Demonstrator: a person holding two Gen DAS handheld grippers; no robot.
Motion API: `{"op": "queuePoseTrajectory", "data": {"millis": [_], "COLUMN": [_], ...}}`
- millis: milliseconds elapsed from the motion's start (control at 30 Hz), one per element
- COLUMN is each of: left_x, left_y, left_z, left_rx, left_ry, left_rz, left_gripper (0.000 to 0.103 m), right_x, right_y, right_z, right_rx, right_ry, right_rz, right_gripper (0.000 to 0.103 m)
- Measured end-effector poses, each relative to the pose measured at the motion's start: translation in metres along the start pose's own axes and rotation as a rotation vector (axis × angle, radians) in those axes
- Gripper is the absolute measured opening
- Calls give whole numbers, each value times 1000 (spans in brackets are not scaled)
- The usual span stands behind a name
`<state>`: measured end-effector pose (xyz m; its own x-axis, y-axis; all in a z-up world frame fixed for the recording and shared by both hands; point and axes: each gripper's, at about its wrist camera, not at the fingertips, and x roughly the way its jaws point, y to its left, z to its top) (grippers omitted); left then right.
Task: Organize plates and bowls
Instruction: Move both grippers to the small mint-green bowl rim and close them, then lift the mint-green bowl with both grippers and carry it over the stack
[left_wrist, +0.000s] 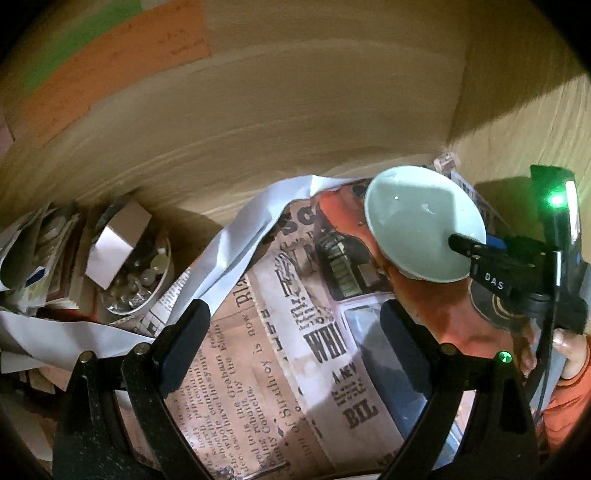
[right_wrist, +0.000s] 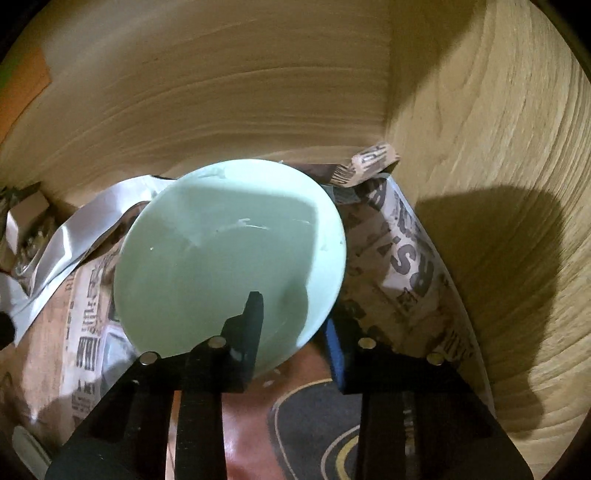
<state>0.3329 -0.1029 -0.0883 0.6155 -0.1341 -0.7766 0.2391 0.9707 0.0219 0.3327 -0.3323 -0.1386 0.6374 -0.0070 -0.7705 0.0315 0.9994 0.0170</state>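
Observation:
A pale green bowl (left_wrist: 417, 225) (right_wrist: 229, 251) is held tilted over the newspaper-lined shelf floor, near the back right corner of a wooden cupboard. My right gripper (right_wrist: 295, 325) is shut on the bowl's near rim, one finger (right_wrist: 251, 317) inside the bowl and the blue-padded finger (right_wrist: 338, 354) outside it. In the left wrist view the right gripper (left_wrist: 469, 251) reaches in from the right. My left gripper (left_wrist: 295, 332) is open and empty above the newspaper, to the left of the bowl.
Printed newspaper (left_wrist: 266, 369) lines the shelf, with a loose white paper strip (left_wrist: 236, 243) across it. A small bowl of odds and ends (left_wrist: 144, 284) and papers sit at the left. Wooden walls (right_wrist: 480, 184) close the back and right.

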Motion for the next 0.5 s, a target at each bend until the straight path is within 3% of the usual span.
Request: {"op": "queuePoseTrajectory", "data": {"millis": [267,400,500], "left_x": [25,41,48], "left_y": [-5,-10,-8], "left_z": [9,11,12], "left_rx": [-38,-26,-40], "left_ry": [78,126,148], "left_rz": [-22,3,0], "left_gripper": [95,94,84], "right_x": [-18,-27,-28], "right_y": [21,31,38], "right_z": [-23,-32,-36], "right_rx": [-85,-132,-158], "right_ry": [-6,-3,-12], "right_rz": [106,164,191], "right_gripper": [26,26,26]}}
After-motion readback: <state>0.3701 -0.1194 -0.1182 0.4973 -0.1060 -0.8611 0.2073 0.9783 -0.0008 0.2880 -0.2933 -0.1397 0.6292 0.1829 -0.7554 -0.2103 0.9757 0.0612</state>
